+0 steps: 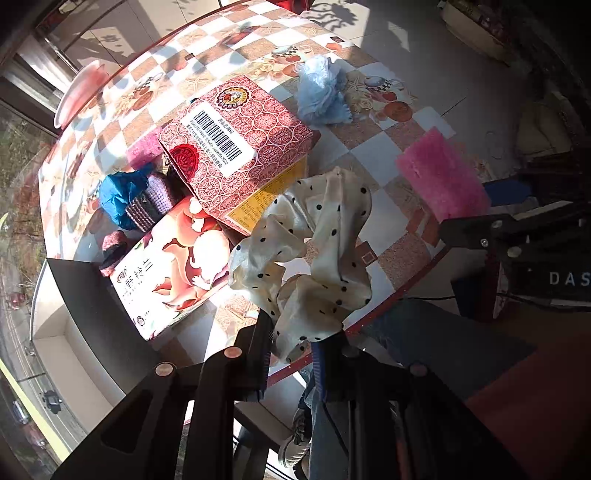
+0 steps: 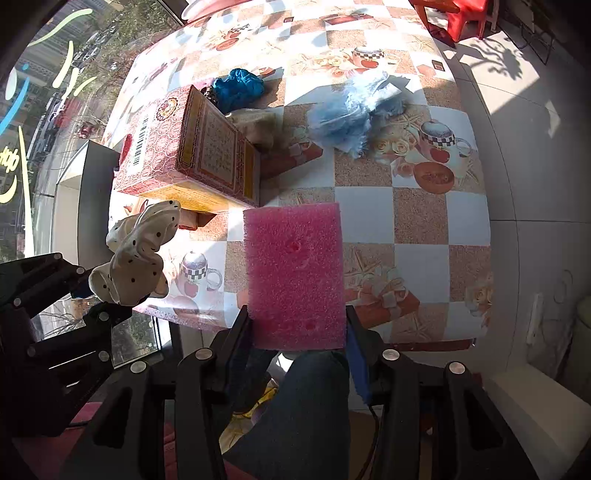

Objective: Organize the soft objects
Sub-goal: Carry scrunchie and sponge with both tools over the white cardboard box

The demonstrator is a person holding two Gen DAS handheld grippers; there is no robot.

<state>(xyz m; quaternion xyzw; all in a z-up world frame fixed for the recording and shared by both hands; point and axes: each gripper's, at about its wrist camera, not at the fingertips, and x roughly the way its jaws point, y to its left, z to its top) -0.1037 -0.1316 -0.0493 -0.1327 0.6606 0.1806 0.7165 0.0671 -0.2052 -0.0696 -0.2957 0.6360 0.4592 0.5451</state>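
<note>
My left gripper (image 1: pixel 291 339) is shut on a cream scrunchie with black dots (image 1: pixel 314 254), hanging above the table's near edge; the scrunchie (image 2: pixel 136 254) and the left gripper (image 2: pixel 98 295) also show at the left of the right wrist view. My right gripper (image 2: pixel 297 325) is shut on a pink sponge (image 2: pixel 295 273), which sticks out over the table; the sponge (image 1: pixel 443 181) appears at the right of the left wrist view. A light blue mesh puff (image 1: pixel 321 92) (image 2: pixel 343 118) lies on the table further back. A dark blue scrunchie (image 1: pixel 118 195) (image 2: pixel 240 88) lies beside the boxes.
A red patterned box (image 1: pixel 240 147) (image 2: pixel 184 151) leans on a pink floral box (image 1: pixel 173 266) on the checked tablecloth (image 2: pixel 417 218). Knitted purple pieces (image 1: pixel 155 203) lie by the blue scrunchie. A person's knee (image 2: pixel 314 398) is below the table edge. A red stool (image 2: pixel 458 18) stands far back.
</note>
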